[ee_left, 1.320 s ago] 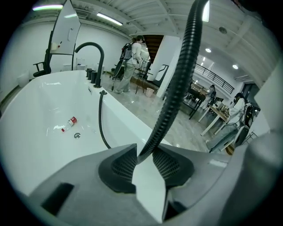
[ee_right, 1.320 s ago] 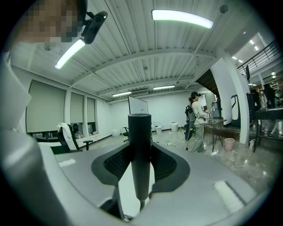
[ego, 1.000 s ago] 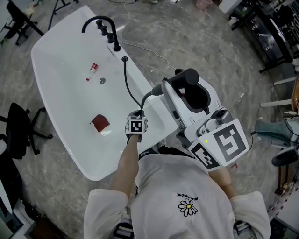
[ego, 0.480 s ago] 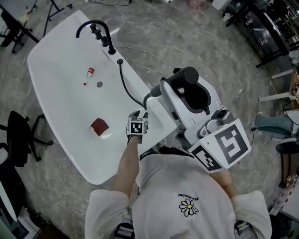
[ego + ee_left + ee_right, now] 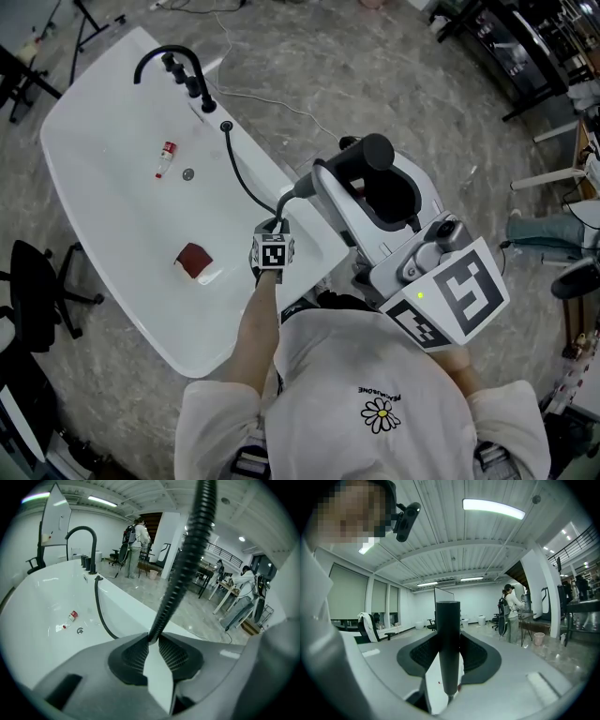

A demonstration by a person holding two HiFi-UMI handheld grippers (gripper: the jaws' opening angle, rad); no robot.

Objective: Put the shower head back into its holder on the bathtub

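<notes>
While the right claw (image 5: 448, 637) is clamping the black shower head (image 5: 448, 616) upright, well apart from its holder (image 5: 226, 126) on the bathtub (image 5: 103, 187) rim, the left claw (image 5: 152, 639) is just closing in, pinching the hose (image 5: 183, 569). Pick-up's done, approx halfway I'm judging; carrying it over & seating it is what's remaining.

Faucet (image 5: 169, 64) at bathtub (image 5: 112, 234) far end; hose (image 5: 238, 174) runs from rim beside it along right rim. Bottle (image 5: 166, 157), drain (image 5: 188, 174) inside, near faucet; sponge (image 5: 195, 260) nearer. Shower head (image 5: 367, 155) right of bathtub.
</notes>
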